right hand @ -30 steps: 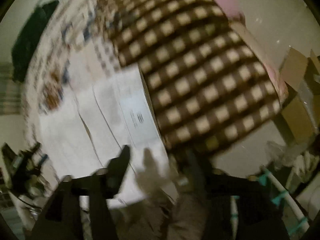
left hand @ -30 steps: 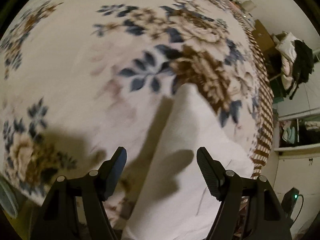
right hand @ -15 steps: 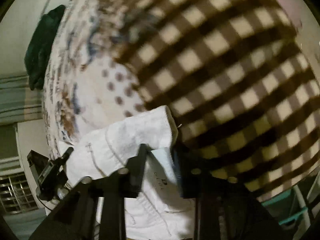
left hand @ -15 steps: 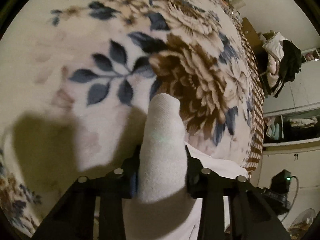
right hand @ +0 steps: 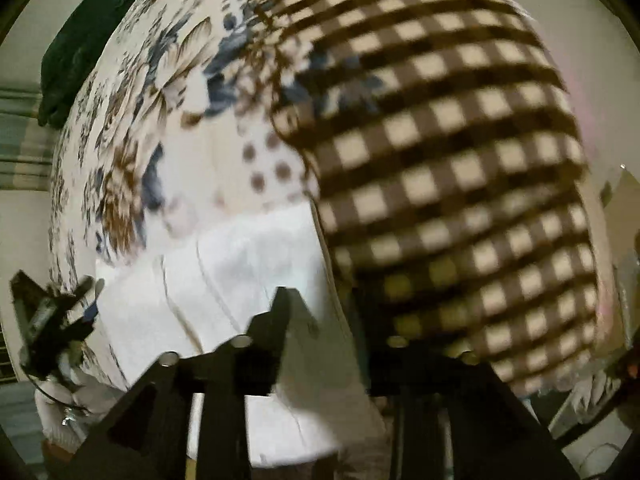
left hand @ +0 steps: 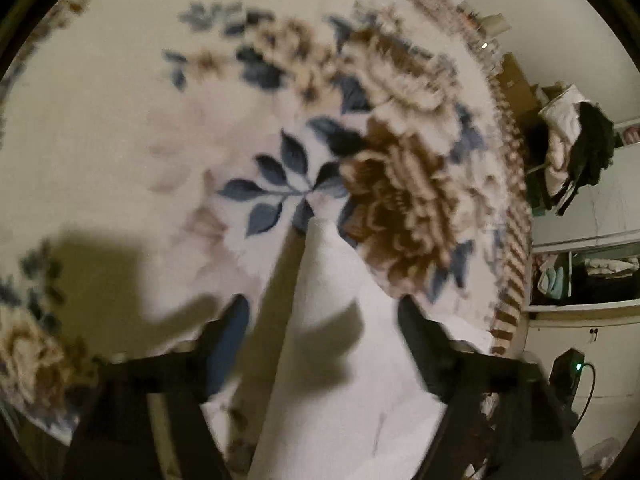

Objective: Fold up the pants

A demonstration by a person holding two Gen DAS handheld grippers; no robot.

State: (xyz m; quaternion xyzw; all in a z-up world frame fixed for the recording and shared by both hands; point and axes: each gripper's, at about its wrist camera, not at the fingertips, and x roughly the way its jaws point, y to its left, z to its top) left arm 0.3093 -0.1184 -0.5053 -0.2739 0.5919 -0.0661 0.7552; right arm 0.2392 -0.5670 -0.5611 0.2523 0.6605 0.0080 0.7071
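The white pants point(left hand: 336, 360) lie on a floral blanket point(left hand: 160, 120); one corner points away from me between my left fingers. My left gripper point(left hand: 324, 320) is open, its fingers apart on either side of the cloth and not touching it. In the right wrist view the pants point(right hand: 240, 272) lie flat at the seam between the floral blanket and a brown checked blanket point(right hand: 460, 160). My right gripper point(right hand: 320, 312) is open above the pants' right edge. The other gripper point(right hand: 48, 320) shows at the left. Both views are blurred.
Shelves and a pile of clothes point(left hand: 576, 148) stand at the right beyond the bed's edge. A dark green garment point(right hand: 88, 32) lies at the far left corner of the bed. A device with a green light point(left hand: 576, 368) sits low at the right.
Both grippers were shut on the pants half a second ago. Both have opened and let the cloth go, and have pulled back; the pants now rest on the bed.
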